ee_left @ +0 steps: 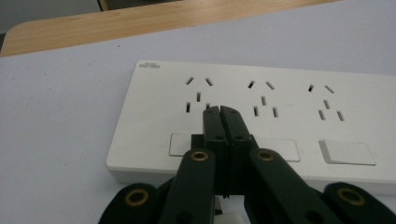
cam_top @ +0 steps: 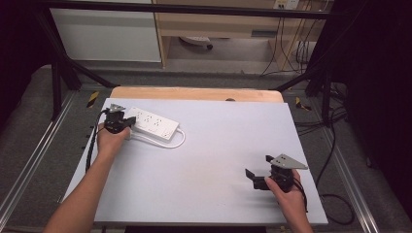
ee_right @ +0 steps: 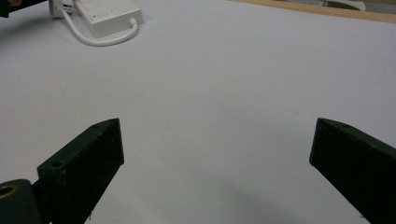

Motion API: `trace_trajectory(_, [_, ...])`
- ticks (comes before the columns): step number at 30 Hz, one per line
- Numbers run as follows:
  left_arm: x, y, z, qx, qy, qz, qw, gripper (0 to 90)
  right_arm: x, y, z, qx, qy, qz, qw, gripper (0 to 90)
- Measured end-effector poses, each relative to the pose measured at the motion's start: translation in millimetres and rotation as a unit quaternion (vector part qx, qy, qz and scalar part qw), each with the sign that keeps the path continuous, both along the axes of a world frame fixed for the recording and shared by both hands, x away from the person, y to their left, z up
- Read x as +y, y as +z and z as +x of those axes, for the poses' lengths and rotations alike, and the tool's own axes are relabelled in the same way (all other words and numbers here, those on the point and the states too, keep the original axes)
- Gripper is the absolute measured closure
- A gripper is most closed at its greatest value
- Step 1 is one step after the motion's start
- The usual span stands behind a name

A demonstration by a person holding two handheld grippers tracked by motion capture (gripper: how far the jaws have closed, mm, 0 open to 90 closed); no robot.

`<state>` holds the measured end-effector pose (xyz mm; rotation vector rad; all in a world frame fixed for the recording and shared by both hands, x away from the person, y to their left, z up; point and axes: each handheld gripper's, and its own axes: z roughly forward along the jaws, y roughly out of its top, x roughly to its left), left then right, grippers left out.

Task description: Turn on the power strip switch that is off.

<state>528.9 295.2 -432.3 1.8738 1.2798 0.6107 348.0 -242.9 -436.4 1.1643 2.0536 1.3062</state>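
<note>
Item: white power strip (cam_top: 151, 123), three socket groups, each with a rocker switch along the near edge.
Location: far left part of the white desk (cam_top: 214, 160), flat, its white cord (cam_top: 165, 143) looping out on the near side.
Left tool (ee_left: 220, 110): clenched, jaws pressed together with nothing between them; tips poised over the strip's top face at the leftmost socket group, just beyond the leftmost switch (ee_left: 178, 144). Contact with the strip cannot be told.
Right tool (ee_right: 217, 154): released, jaws spread wide over bare desk, well apart from the strip, near the right front corner.
Step in hand: judged to be the closed left tool lining up to press a switch on the strip.
Next move calls for: drawing the tips back onto the rocker, then pushing down firmly; the light strip may slide or tip, so the idle right tool could steady it.
</note>
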Motion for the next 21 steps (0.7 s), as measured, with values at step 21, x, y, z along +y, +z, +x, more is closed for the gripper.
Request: trace_trajectory(21, [-0.7, -1.9, 1.4, -0.001, 0.001, 0.001, 1.0000, 90.0, -0.2, -0.3, -0.6, 0.000, -0.001, 0.000, 1.0000, 3.3])
